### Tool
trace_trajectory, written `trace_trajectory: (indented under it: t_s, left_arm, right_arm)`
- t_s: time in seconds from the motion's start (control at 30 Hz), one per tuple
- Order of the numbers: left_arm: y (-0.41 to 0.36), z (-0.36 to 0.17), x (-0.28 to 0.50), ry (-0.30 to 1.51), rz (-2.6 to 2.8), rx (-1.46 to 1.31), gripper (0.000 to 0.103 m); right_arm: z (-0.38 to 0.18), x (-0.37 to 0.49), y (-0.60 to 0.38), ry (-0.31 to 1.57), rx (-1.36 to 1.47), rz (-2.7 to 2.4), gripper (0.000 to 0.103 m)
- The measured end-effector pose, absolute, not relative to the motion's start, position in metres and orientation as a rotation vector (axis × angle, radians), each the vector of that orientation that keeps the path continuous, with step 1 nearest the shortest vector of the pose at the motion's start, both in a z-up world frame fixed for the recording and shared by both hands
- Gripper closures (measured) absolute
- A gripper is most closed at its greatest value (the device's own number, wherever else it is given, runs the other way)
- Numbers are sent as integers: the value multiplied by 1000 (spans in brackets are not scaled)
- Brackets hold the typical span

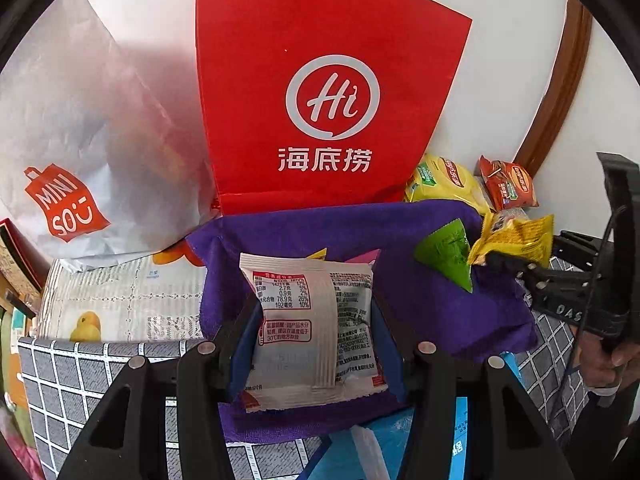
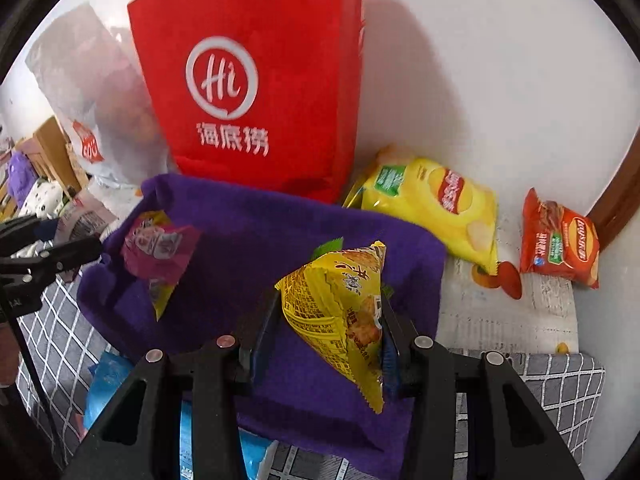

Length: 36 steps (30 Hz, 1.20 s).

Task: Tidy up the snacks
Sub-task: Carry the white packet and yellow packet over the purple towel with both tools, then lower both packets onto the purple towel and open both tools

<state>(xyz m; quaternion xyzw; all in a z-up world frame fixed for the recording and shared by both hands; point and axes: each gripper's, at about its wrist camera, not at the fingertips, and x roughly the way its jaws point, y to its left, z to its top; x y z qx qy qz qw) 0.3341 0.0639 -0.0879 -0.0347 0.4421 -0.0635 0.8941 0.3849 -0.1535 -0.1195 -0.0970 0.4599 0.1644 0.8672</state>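
Note:
My left gripper (image 1: 314,324) is shut on a white snack packet (image 1: 312,328), printed back side up, held over the purple cloth (image 1: 400,240). In the right wrist view the same packet shows pink (image 2: 160,252), with the left gripper (image 2: 100,246) at the left edge. My right gripper (image 2: 326,328) is shut on a yellow triangular snack pouch (image 2: 340,312) above the purple cloth (image 2: 260,232); the pouch also shows in the left wrist view (image 1: 516,240) with the right gripper (image 1: 492,258). A green triangular pouch (image 1: 448,252) lies on the cloth.
A red Haidilao bag (image 1: 320,100) stands behind the cloth against the white wall, with a white Miniso bag (image 1: 80,140) to its left. A yellow chip bag (image 2: 436,204) and a red chip bag (image 2: 560,240) lie at the right. A brown door frame (image 1: 560,88) is at far right.

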Motion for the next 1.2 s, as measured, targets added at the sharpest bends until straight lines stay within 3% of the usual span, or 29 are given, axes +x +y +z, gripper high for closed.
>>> trace_trajectory:
  t_s: [1.0, 1.2]
  left_arm:
    - [55, -112, 342, 995, -169, -74, 52]
    - [51, -115, 343, 1010, -184, -69, 52]
  right_arm:
    - [-166, 393, -135, 1116, -286, 336, 57]
    - [-168, 394, -133, 1134, -264, 339, 53]
